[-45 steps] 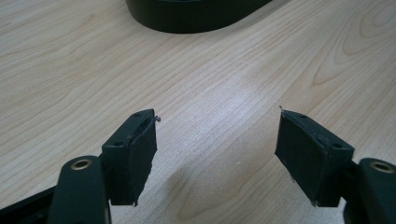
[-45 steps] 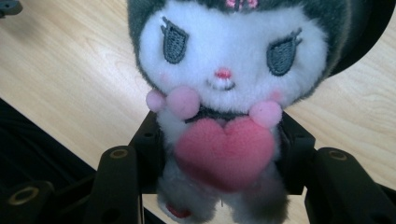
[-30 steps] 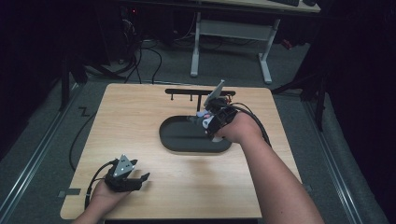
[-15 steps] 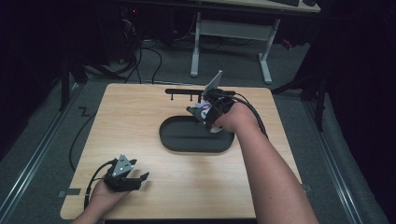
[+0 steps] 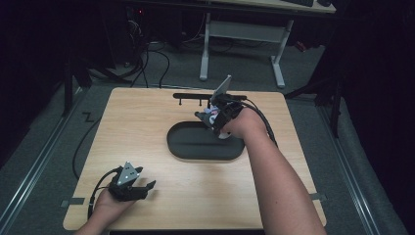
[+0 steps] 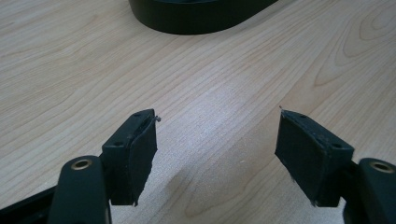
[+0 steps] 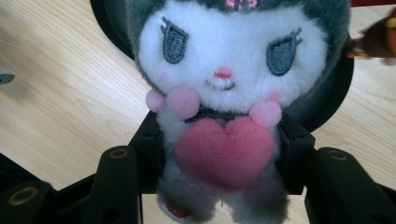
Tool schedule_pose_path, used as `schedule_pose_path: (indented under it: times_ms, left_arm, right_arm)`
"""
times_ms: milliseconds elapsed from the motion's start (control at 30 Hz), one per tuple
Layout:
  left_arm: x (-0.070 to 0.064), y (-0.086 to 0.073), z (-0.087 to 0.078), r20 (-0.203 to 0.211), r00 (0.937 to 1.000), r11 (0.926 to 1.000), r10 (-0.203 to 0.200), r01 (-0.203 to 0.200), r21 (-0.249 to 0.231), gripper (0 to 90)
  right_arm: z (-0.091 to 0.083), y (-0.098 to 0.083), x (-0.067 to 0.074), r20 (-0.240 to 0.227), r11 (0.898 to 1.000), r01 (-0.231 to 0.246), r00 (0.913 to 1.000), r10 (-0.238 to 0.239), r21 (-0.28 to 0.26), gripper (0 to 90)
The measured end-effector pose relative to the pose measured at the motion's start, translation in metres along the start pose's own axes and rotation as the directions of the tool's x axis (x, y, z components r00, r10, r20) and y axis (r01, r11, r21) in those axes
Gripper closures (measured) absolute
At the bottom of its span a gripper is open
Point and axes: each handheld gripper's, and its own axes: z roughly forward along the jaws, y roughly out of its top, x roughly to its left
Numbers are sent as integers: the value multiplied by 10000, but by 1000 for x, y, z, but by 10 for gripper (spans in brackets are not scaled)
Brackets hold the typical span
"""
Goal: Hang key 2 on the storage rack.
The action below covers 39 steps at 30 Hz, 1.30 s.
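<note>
Two grippers | right gripper (image 7: pixel 219 158) clamps plush toy (image 7: pixel 229 84), face visible close-up | left gripper (image 6: pixel 215 154) wide, empty, tray (image 6: pixel 196 14) ahead

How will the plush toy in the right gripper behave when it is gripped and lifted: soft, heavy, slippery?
The plush toy probably squashes easily: its fleecy body bulges between the right gripper fingers. It looks light for its size. The fuzzy fabric should not slip, and it seems unlikely to break.
</note>
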Motion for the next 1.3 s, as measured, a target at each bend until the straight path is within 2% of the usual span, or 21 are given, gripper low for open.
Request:
schedule_pose_path:
  times_ms: [100,200,300,367,533,833,867,967,1033,1300]
  left_arm:
    - [0,0,0,0,10000,10000,0,0,0,295]
    - [0,0,0,-19,10000,10000,31,-31,-3,295]
    - [0,0,1,-4,10000,10000,42,-42,8,295]
    - [0,0,1,-8,10000,10000,43,-43,7,295]
    - [-2,0,1,9,10000,10000,47,-47,59,295]
    - [-3,0,0,16,10000,10000,70,-70,53,295]
    - [-3,0,0,23,10000,10000,48,-48,81,295]
    - [-2,-1,0,20,10000,10000,17,-17,54,295]
    - [-2,-1,0,26,10000,10000,14,-14,17,295]
    - [-3,-1,0,19,10000,10000,70,-71,42,295]
  right_arm:
    - [7,-3,-3,-74,9999,122,9999,-122,-23,477]
    - [13,-6,-5,-111,9999,-63,9999,62,-154,473]
    - [20,-10,-8,-71,9985,26,10000,-30,-555,468]
    - [24,-12,-10,-100,9975,-187,9998,181,-676,467]
    - [35,-19,-14,-96,9942,-180,9998,171,-1060,462]
    - [46,-19,-19,-146,9919,-437,9990,422,-1194,443]
    - [48,-18,-20,-141,9901,-500,9987,485,-1309,415]
    - [51,-18,-21,-97,9873,-644,9979,636,-1453,340]
    - [51,-20,-22,-14,9862,-604,9981,609,-1543,322]
    - [48,-36,-21,66,9798,-602,9980,626,-1908,308]
